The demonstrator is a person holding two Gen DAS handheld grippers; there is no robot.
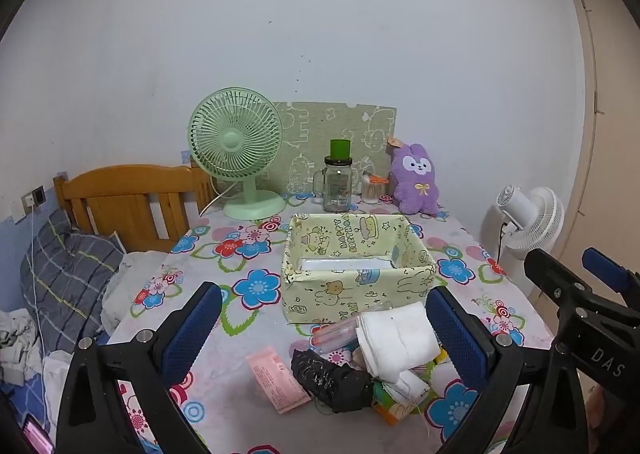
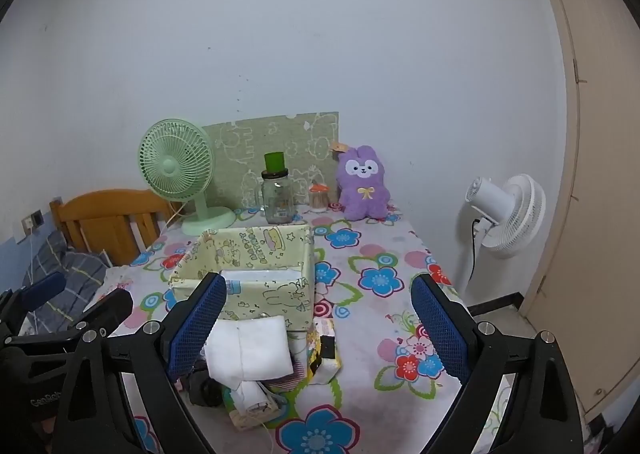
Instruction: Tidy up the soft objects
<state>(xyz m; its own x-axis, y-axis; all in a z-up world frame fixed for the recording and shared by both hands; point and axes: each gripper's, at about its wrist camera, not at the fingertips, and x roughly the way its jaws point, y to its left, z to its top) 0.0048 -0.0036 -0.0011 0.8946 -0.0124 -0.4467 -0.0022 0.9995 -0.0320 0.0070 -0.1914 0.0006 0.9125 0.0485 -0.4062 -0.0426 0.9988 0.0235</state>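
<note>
A pale yellow cartoon-print box (image 1: 356, 286) (image 2: 276, 294) stands open in the middle of the flowered table. In front of it lies a pile: folded white cloth (image 1: 400, 338) (image 2: 252, 350), a crumpled black bag (image 1: 332, 378), a pink packet (image 1: 276, 378), a clear tube (image 1: 336, 334) and a yellow tissue pack (image 2: 324, 350). My left gripper (image 1: 320, 334) is open, its fingers either side of the pile. My right gripper (image 2: 320, 330) is open above the pile's right part. A purple plush rabbit (image 1: 416, 178) (image 2: 362, 184) sits at the back.
A green desk fan (image 1: 236, 150) (image 2: 178, 174), a glass jar with green lid (image 1: 338, 182) (image 2: 278, 194) and a toothpick jar (image 1: 374, 190) stand along the table's back edge. A bed with wooden headboard (image 1: 132, 202) is left; a white floor fan (image 2: 508, 210) is right.
</note>
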